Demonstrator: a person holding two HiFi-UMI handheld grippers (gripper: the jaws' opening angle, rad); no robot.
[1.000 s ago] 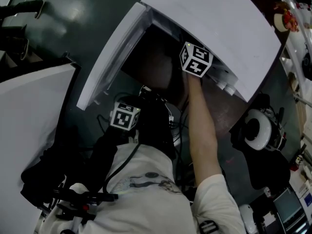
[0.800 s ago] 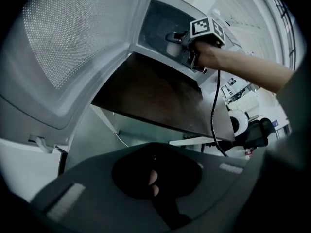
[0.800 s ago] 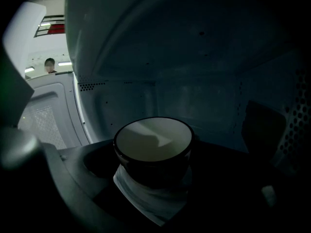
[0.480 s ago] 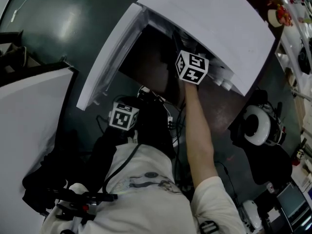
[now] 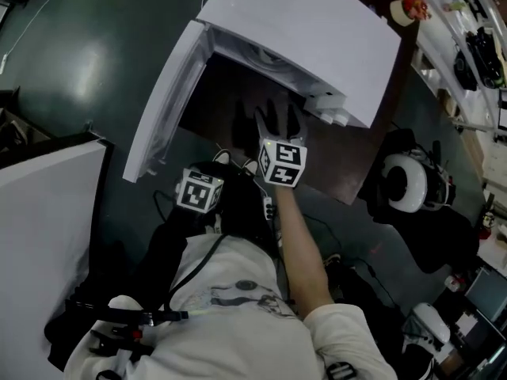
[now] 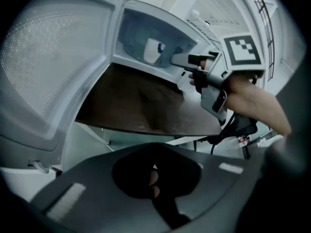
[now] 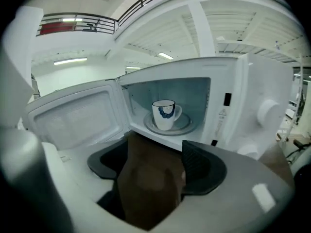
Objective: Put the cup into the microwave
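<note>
Already the cup (image 7: 165,114) is set upright inside the microwave (image 7: 243,91), on the round plate (image 7: 183,125), handle toward the R of that view. This is shown by the two gripper views only. From the head view the cavity is covered by the microwave's white top, so the cup can't be seen from there. The door (image 7: 73,118) is swung wide open on the L side.

The R gripper (image 7: 150,159) is placed in front of the opening, apart from the cup. Its jaws are spread w/ nothing between them, and only the brown surface (image 7: 146,178) is seen through the gap. In the L gripper view the R gripper is seen side-on, level w/ the cavity mouth and held by a bare hand (image 6: 252,98).

The L gripper (image 6: 155,171) sits low, below the surface's edge, and is shown by the head view close to the person's body. Its dark jaws are pressed together, w/ nothing pinched.
</note>
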